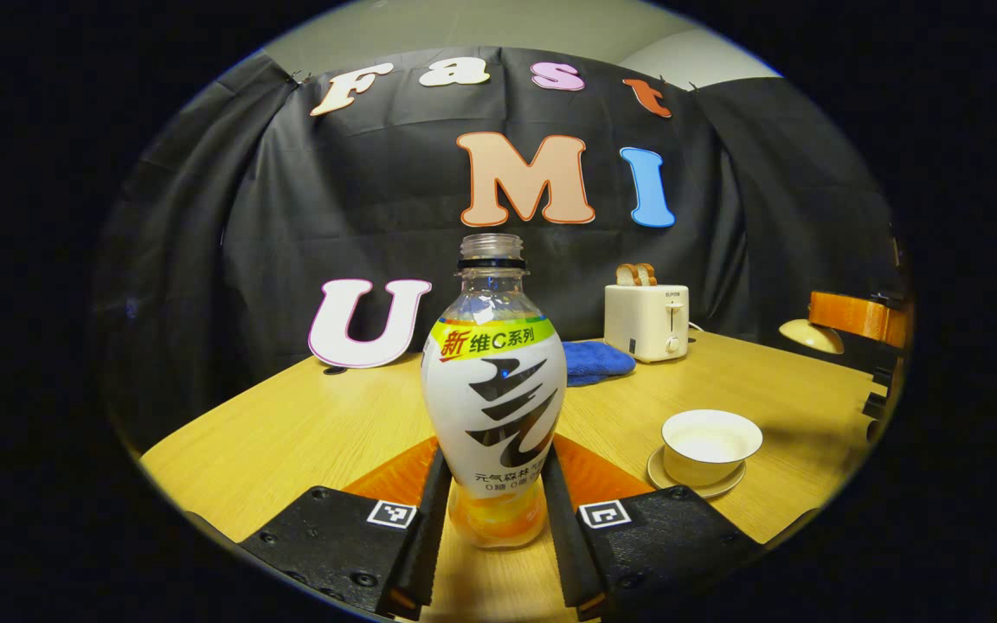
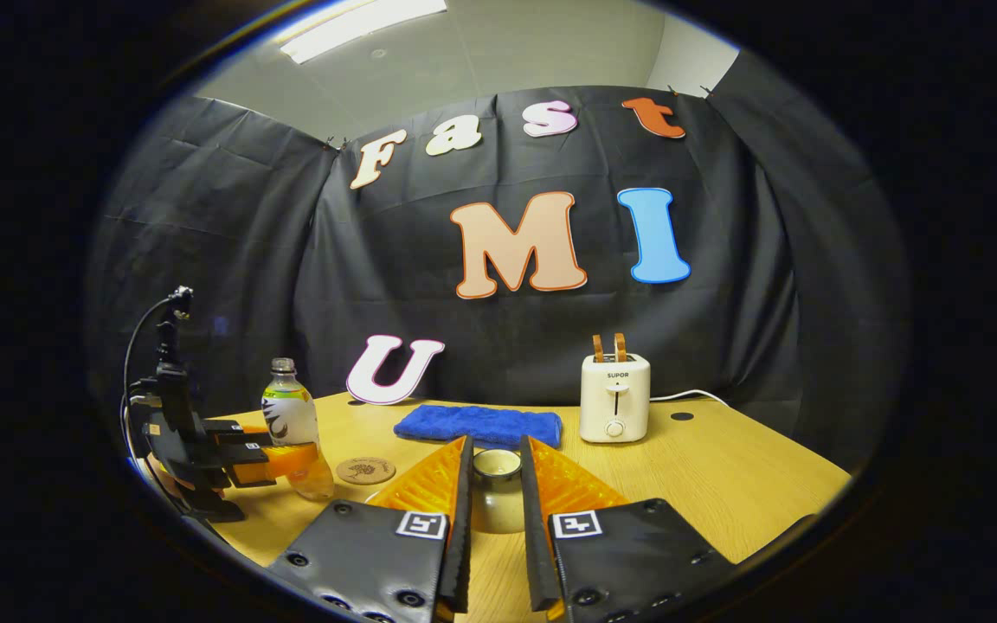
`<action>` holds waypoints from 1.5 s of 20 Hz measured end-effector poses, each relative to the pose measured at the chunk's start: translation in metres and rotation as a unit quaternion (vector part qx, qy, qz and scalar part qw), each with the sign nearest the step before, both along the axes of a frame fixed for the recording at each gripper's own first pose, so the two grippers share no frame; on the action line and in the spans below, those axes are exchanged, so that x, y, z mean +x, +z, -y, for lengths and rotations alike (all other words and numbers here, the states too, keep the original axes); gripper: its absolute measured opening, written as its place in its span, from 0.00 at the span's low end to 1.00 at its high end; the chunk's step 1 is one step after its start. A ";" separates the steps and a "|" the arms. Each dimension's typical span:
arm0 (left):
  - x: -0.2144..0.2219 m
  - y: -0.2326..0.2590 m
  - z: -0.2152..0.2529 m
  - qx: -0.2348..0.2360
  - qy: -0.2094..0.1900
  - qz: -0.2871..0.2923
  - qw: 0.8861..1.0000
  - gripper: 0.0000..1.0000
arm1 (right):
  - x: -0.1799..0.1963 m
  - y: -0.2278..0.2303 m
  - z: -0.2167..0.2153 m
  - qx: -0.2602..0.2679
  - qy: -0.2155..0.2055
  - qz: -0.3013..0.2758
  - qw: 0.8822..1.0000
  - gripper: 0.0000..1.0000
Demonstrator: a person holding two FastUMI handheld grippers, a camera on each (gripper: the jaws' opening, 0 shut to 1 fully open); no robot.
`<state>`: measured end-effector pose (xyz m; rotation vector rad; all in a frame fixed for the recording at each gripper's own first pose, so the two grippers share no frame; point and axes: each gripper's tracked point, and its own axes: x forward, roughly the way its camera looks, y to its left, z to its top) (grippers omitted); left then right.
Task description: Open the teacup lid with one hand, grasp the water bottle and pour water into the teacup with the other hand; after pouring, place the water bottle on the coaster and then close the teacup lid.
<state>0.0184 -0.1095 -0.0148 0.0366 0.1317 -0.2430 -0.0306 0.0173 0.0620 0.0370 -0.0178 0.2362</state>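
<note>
Left gripper (image 1: 496,510) clamped on one water bottle (image 1: 495,407); right gripper (image 2: 495,510) clamped on one teacup lid (image 2: 497,467); one coaster (image 2: 365,470).

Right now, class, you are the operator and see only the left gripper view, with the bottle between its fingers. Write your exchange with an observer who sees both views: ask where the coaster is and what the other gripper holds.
Operator: Where is the coaster?
Observer: In the right gripper view, the coaster lies flat on the table, just right of the bottle, nearer than the blue cloth.
Operator: And the other gripper?
Observer: The right gripper is shut on the teacup lid, one finger against each side.
</note>
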 end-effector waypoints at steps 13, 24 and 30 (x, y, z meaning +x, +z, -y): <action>0.016 0.024 -0.013 0.174 0.029 0.057 0.983 0.53 | 0.001 -0.001 0.003 0.009 -0.001 -0.009 1.000 0.31; 0.021 0.007 0.005 0.377 -0.019 0.081 0.922 0.53 | 0.003 -0.001 0.015 0.017 -0.011 -0.012 1.000 0.30; 0.015 -0.007 0.018 0.435 -0.049 0.087 0.895 0.53 | 0.001 0.002 0.017 0.023 -0.010 -0.009 1.000 0.31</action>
